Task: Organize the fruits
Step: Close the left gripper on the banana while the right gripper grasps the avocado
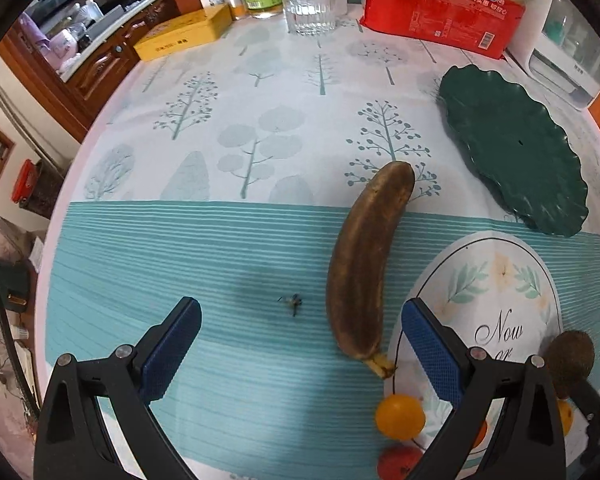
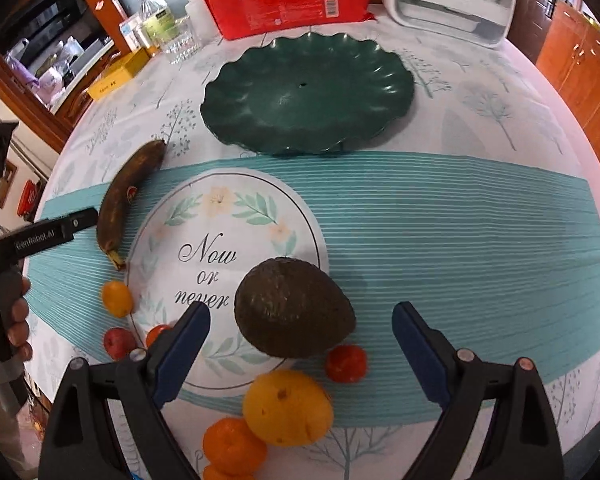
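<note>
The banana (image 1: 364,264), browned and probably soft, lay on the tablecloth (image 1: 220,240) ahead of the left gripper (image 1: 300,332), nearer its right finger. A hard squeeze could bruise or split it. The avocado (image 2: 294,308) sat ahead of the right gripper (image 2: 300,340), with small round fruits (image 2: 288,406) close by; a careless approach could set these rolling. The green plate (image 2: 308,92) stood bare beyond. Both grippers were spread wide, holding and touching nothing.
</note>
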The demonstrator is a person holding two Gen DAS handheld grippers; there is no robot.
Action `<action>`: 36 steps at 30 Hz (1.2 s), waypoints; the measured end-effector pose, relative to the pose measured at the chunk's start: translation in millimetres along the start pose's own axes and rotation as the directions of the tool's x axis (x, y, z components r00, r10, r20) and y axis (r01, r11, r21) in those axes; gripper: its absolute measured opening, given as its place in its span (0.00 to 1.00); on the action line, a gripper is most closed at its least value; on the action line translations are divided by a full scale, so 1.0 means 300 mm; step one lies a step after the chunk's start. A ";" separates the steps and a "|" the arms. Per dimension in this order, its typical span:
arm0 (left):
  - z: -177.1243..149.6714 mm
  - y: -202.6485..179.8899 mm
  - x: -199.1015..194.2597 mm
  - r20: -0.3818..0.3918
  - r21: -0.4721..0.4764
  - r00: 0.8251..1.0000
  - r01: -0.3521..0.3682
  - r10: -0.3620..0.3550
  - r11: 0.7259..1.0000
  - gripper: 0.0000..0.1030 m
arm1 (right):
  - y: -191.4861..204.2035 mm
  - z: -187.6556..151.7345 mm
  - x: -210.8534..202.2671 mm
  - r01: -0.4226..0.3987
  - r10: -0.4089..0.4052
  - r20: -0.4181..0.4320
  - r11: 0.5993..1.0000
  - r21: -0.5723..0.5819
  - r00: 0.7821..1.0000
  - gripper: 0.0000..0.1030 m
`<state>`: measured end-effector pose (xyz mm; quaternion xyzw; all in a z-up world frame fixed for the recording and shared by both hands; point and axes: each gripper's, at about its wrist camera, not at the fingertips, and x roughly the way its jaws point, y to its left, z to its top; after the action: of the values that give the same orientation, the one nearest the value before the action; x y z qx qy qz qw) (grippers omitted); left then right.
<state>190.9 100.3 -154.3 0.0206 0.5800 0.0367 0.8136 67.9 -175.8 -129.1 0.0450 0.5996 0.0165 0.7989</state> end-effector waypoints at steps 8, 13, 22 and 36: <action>0.056 -0.021 0.071 -0.043 -0.003 0.997 0.056 -0.057 0.998 0.97 | -0.009 0.008 0.057 0.024 -0.024 -0.030 1.000 0.011 0.999 0.90; 0.078 -0.050 0.103 -0.065 0.013 0.995 0.081 -0.080 0.997 0.96 | -0.006 0.007 0.076 0.031 -0.031 -0.046 1.000 -0.001 0.998 0.90; 0.094 -0.084 0.129 -0.092 0.037 0.990 0.106 -0.103 0.994 0.84 | 0.002 0.016 0.087 0.038 -0.039 -0.039 0.999 -0.021 0.998 0.90; 0.096 -0.104 0.149 -0.137 0.043 0.985 0.108 -0.102 0.993 0.39 | 0.012 0.020 0.106 -0.019 0.017 -0.058 0.999 -0.048 0.998 0.74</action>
<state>233.7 73.1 -189.3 0.0080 0.6345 -0.0196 0.7727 82.6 -169.9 -157.7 0.0307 0.6215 0.0395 0.7818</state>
